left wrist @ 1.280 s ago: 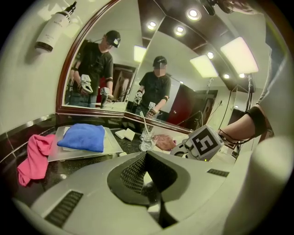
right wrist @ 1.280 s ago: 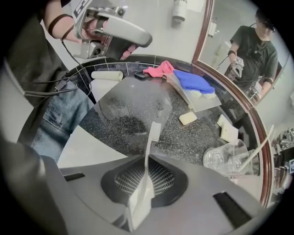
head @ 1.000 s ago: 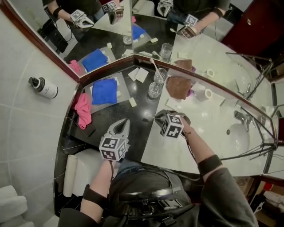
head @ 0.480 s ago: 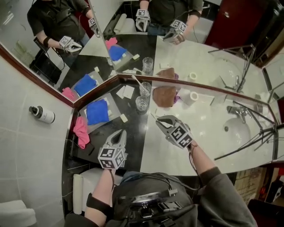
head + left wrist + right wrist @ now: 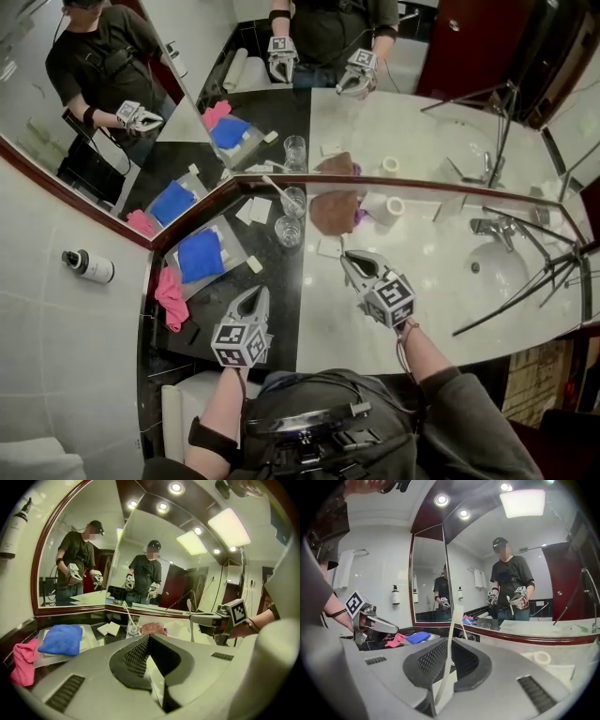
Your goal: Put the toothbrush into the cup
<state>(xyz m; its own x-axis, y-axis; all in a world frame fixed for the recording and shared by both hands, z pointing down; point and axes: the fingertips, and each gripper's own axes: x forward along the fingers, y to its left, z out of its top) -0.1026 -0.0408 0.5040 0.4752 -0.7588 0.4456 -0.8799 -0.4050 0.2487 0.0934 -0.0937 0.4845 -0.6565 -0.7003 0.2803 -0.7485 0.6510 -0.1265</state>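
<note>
My right gripper (image 5: 353, 260) hangs over the white counter, shut on a white toothbrush (image 5: 450, 648) that stands upright between its pads. In the left gripper view the same toothbrush (image 5: 189, 617) sticks up from the right gripper (image 5: 206, 619). Two clear glass cups stand by the mirror: the nearer cup (image 5: 288, 232) is empty, and the farther cup (image 5: 293, 201) holds another white brush. My left gripper (image 5: 255, 298) is shut with nothing in it, above the black counter, short of and left of the cups. From it, the cup with the brush (image 5: 132, 626) is straight ahead.
A brown cloth (image 5: 330, 212) and a tape roll (image 5: 395, 206) lie right of the cups. A blue cloth (image 5: 201, 255) on a tray, a pink cloth (image 5: 172, 296) and white packets (image 5: 251, 211) lie to the left. The sink (image 5: 499, 270) and faucet (image 5: 487, 228) are at the right.
My right gripper has risen off the counter and rolled, so the toothbrush now stands upright. The left gripper has shifted a little. The head view has tilted, so the counter sits lower.
</note>
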